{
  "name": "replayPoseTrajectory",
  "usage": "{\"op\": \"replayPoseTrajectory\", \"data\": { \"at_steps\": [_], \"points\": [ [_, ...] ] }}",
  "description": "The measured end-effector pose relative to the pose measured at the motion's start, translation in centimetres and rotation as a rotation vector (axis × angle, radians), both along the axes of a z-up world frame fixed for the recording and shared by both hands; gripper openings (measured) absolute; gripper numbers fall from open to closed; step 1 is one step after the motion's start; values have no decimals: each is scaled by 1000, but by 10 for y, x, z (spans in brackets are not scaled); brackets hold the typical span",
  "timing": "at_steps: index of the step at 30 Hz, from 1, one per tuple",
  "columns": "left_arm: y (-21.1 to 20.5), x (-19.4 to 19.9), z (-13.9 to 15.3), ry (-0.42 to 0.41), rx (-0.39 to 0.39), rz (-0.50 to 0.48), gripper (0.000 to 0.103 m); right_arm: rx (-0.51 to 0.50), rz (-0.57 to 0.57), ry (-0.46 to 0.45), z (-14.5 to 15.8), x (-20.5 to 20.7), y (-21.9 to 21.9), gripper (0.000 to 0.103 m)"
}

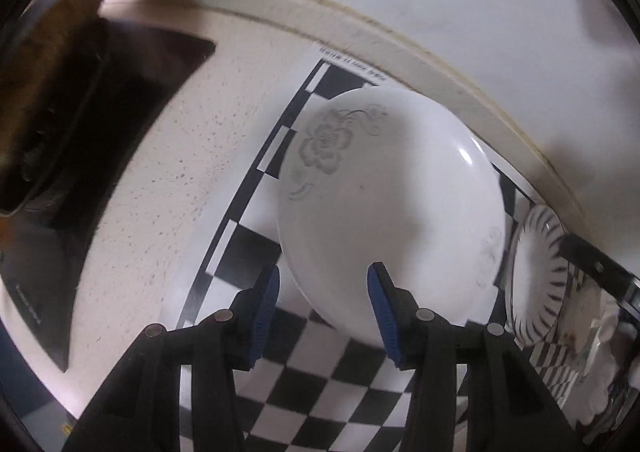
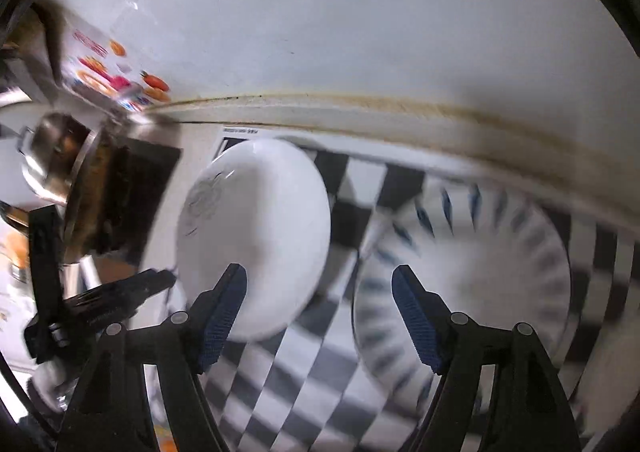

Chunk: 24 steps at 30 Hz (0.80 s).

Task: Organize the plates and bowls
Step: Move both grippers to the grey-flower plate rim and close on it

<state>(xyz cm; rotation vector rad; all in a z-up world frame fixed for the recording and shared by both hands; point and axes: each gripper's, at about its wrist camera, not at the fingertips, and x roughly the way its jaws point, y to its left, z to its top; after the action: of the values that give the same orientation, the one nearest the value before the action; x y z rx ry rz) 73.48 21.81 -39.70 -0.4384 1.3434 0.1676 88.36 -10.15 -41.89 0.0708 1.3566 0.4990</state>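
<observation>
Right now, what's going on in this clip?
A person works two handheld grippers over a black-and-white checkered mat on a speckled counter. The left gripper hangs open over the near edge of a white plate with a grey flower print, not gripping it. The right gripper is open and empty between that plate and a white plate with dark blue rim stripes. Both plates lie on the mat.

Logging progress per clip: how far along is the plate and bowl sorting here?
Done: nothing looks stacked. The white flowered dish and the blue-striped plate lie side by side on the checkered mat. In hand: nothing; the left gripper and right gripper are both open and empty. Left: gathering both dishes.
</observation>
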Motion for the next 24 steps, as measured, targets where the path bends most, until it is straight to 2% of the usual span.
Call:
{"op": "replayPoseTrajectory", "data": {
  "at_steps": [5, 9, 12, 14, 16, 18, 21, 24],
  "points": [
    [17, 17, -21, 28, -53, 10, 43, -67, 51, 79, -34, 38, 37, 75],
    [24, 27, -34, 40, -65, 10, 43, -65, 75, 158, -60, 53, 50, 68],
    [30, 34, -45, 43, -90, 16, 41, -97, 86, 199, -74, 58, 60, 61],
    [33, 36, -52, 50, -120, 24, 41, -97, 87, 243, -84, 62, 62, 51],
    [33, 39, -54, 34, -148, 15, 41, -104, 88, 235, -84, 62, 63, 48],
    [30, 42, -55, 32, -158, 0, 36, -117, 89, 245, -84, 63, 63, 45],
    [28, 47, -57, 40, -134, -8, 35, -107, 49, 326, -89, 63, 54, 37],
    [30, 42, -58, 42, -162, 8, 35, -111, 36, 362, -94, 58, 53, 26]
  ]
}}
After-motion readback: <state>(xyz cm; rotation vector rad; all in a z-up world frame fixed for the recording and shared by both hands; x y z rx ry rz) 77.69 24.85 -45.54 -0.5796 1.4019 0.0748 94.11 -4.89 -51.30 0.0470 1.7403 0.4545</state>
